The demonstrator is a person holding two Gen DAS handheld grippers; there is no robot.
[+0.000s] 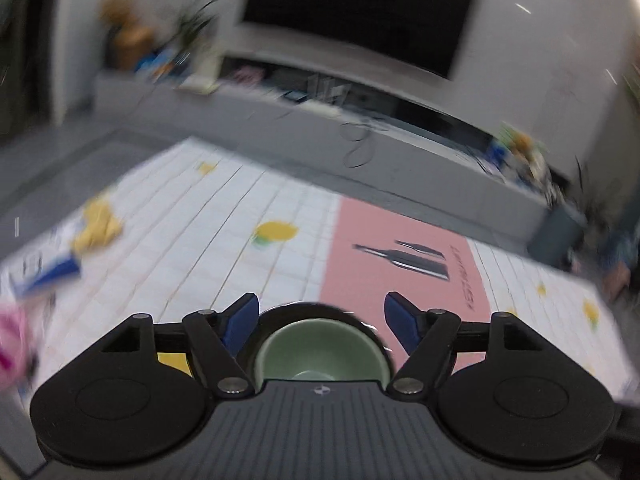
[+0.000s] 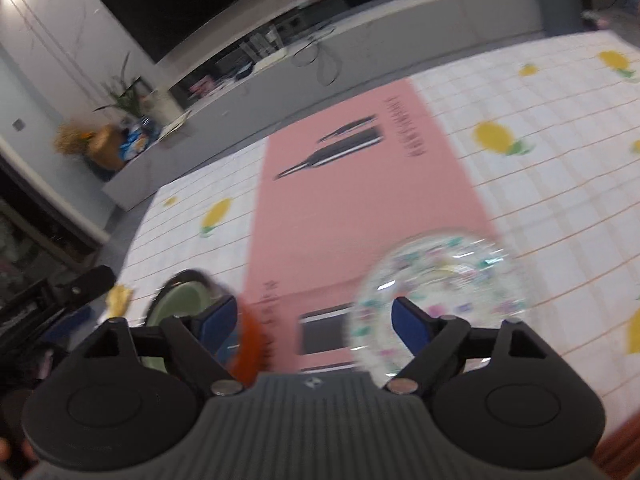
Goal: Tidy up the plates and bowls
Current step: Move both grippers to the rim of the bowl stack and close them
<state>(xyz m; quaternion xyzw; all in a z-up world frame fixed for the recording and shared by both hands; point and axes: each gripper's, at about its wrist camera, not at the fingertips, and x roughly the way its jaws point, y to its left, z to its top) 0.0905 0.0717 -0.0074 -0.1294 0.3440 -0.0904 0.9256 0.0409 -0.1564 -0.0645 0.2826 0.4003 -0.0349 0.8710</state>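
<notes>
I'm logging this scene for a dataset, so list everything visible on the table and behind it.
Green ceramic bowl with dark outside: one, on the table between the open left fingers.
Clear glass plate with coloured specks: one, on the pink mat.
Pink rectangular mat with bottle print: one, table centre.
White grid tablecloth with yellow lemons: one, covers the table.
Black television: one, on the wall behind.
Left gripper: black, blue pads, open.
Right gripper: same, open.
</notes>
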